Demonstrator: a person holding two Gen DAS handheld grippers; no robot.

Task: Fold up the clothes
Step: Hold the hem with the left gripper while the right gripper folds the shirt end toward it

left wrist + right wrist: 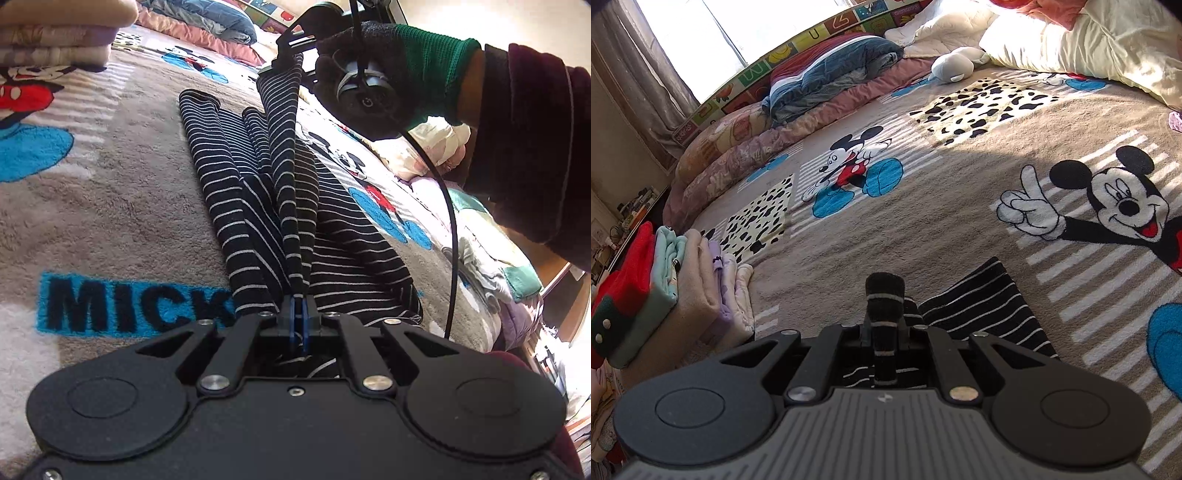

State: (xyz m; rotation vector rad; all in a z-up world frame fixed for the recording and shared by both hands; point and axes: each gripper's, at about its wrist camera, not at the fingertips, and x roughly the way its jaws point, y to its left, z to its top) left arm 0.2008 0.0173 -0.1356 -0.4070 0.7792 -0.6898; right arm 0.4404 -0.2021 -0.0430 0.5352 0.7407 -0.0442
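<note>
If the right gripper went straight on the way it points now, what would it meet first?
The right gripper, jaws shut on the striped garment, points across bare Mickey Mouse blanket. Probably the blanket itself comes first, well before the pink bedding at the far edge; depth is unclear.

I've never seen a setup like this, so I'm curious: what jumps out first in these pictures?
A black striped garment stretches taut between the left gripper and the right gripper, both shut on it. Under it lies a gray Mickey Mouse blanket, with a grinning Mickey at the right. A stack of folded clothes sits at the left edge of the right wrist view.
</note>
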